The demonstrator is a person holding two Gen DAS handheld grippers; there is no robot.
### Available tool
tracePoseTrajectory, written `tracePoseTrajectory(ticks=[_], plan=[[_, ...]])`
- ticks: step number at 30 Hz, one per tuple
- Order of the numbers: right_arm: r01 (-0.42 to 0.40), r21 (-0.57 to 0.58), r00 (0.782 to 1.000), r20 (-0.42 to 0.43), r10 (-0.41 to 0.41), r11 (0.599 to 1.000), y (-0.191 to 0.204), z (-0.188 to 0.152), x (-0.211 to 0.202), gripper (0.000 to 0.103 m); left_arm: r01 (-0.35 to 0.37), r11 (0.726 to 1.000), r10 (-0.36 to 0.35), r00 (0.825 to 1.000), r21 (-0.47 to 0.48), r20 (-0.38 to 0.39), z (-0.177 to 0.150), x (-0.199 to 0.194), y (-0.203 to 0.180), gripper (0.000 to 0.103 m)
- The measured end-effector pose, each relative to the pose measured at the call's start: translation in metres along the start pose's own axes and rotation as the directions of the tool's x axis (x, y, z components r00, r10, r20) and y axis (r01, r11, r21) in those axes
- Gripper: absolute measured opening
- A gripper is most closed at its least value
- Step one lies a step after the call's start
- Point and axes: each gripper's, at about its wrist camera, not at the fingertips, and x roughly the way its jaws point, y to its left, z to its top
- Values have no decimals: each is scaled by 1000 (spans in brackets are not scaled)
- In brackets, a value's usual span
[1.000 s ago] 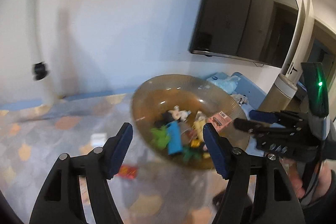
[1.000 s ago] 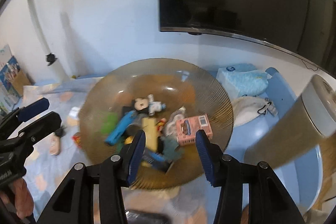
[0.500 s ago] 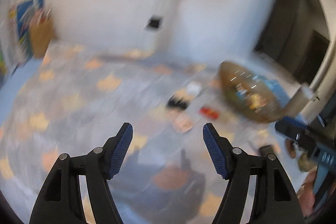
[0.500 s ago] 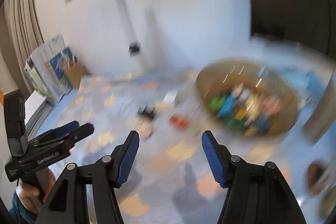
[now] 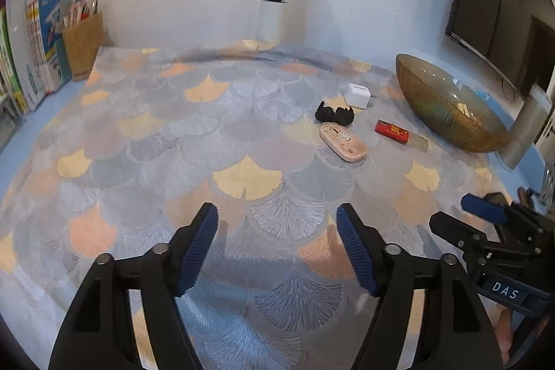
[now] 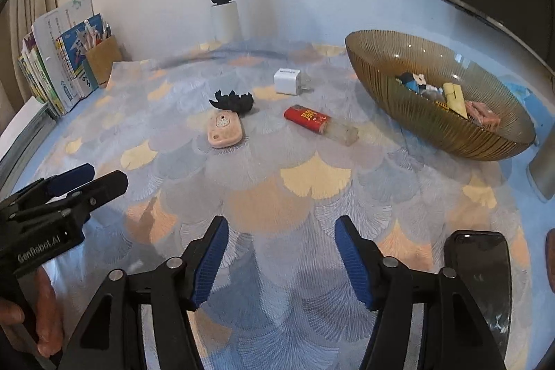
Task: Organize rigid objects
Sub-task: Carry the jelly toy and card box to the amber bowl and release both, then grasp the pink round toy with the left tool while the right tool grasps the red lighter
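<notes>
Four loose items lie close together on the fan-patterned tabletop (image 6: 312, 175): a black spiky figurine (image 6: 231, 102), a pink oval case (image 6: 224, 129) just in front of it, a white plug adapter (image 6: 287, 81) and a red lighter (image 6: 307, 119). The ribbed amber glass bowl (image 6: 430, 123) holding small toys stands near them, to their right. The left gripper (image 5: 277, 252) and right gripper (image 6: 279, 260), jaws just widening, hover released with nothing between them.

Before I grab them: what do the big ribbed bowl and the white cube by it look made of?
Amber ribbed bowl: likely tinted glass or clear plastic; contents show through its wall and it glints. White cube charger: smooth, slightly glossy plastic, with metal-looking prongs.
</notes>
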Motion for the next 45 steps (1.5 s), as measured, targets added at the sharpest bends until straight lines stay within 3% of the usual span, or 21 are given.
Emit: tracePoseTrajectory(ticks=[4,13,14,17,21,24,30,34,36,38,42,45], plan=[[19,-3,1000,2,-19,1000,1,1,0,77,-6,999,6,1000,43,4,0,0,-7,79],[19,65,999,-38,-16,998,-13,4,5,78,5,999,-4,1000,52,-18,1,3,-9,79],[11,98,998,-59,-6,995,-19,6,7,78,10,998,-8,1000,67,-30,2,5,-12,79],[-101,298,983,-115,141,949,-45,15,7,77,30,997,-25,997,76,-72,12,10,-19,78],[-9,230,996,-86,29,973,-46,45,6,77,97,993,-92,993,70,-80,39,22,-30,78],[-25,254,993,-106,54,967,-52,55,25,64,108,989,-98,990,100,-103,52,47,-42,73],[3,279,994,-104,27,960,-66,69,58,64,135,985,-113,976,111,-185,63,95,-57,72],[19,277,996,-93,7,961,-68,78,72,64,137,985,-117,977,107,-180,69,105,-59,61],[27,259,997,-82,-6,965,-65,82,76,64,134,985,-115,979,105,-170,70,106,-58,45],[19,242,997,-80,1,970,-62,86,81,64,151,985,-136,977,78,-166,71,105,-52,40],[-65,165,994,-78,79,984,-44,87,80,64,160,987,-158,973,-5,-166,65,92,-28,36],[-243,135,959,-117,259,961,-31,80,72,62,134,990,-139,979,-49,-151,57,78,-9,36]])
